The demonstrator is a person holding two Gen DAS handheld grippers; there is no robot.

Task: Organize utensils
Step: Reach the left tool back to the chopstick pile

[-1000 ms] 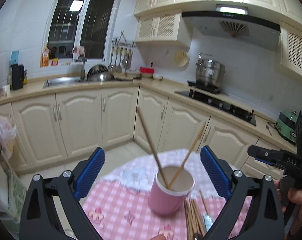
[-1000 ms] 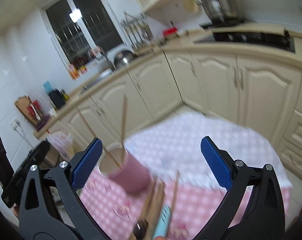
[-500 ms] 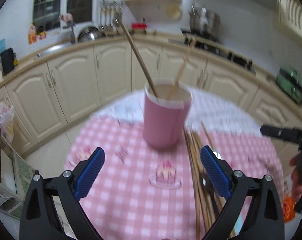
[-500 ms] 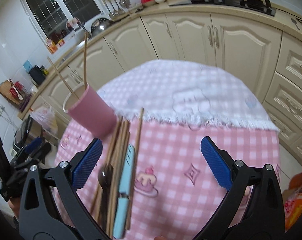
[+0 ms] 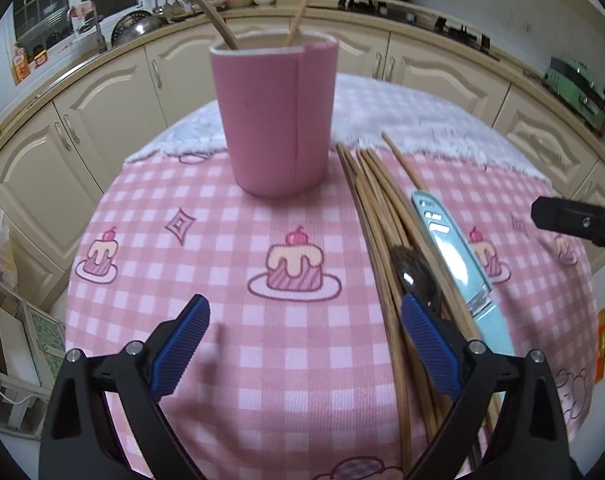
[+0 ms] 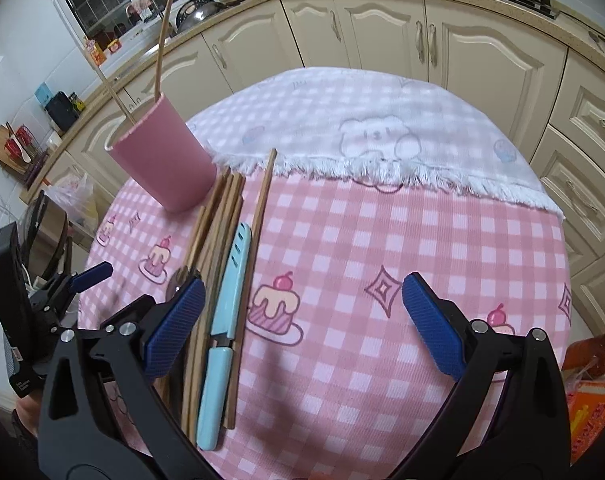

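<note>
Left wrist view: left gripper [image 5: 304, 334] jaws spread wide, holding nothing, low centre over pink checked tablecloth [image 5: 222, 240]. Right pad [image 5: 428, 346] overlaps chopstick bundle [image 5: 378, 216] and spoon [image 5: 416, 276]; contact unclear. Pink cup [image 5: 276, 116] upper centre, upright, two chopsticks inside. Blue knife [image 5: 458, 256] right of bundle.

Right wrist view: right gripper [image 6: 302, 320] jaws wide apart, empty, bottom centre. Chopstick bundle [image 6: 214, 224], blue knife [image 6: 228, 300] lower left, near left pad [image 6: 174, 324]. Pink cup [image 6: 162, 156] upper left.

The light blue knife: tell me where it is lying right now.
The light blue knife lies flat on the pink checked tablecloth, among the loose chopsticks, one single chopstick along its right side. The pink cup stands beyond its tip, to the left.
</note>
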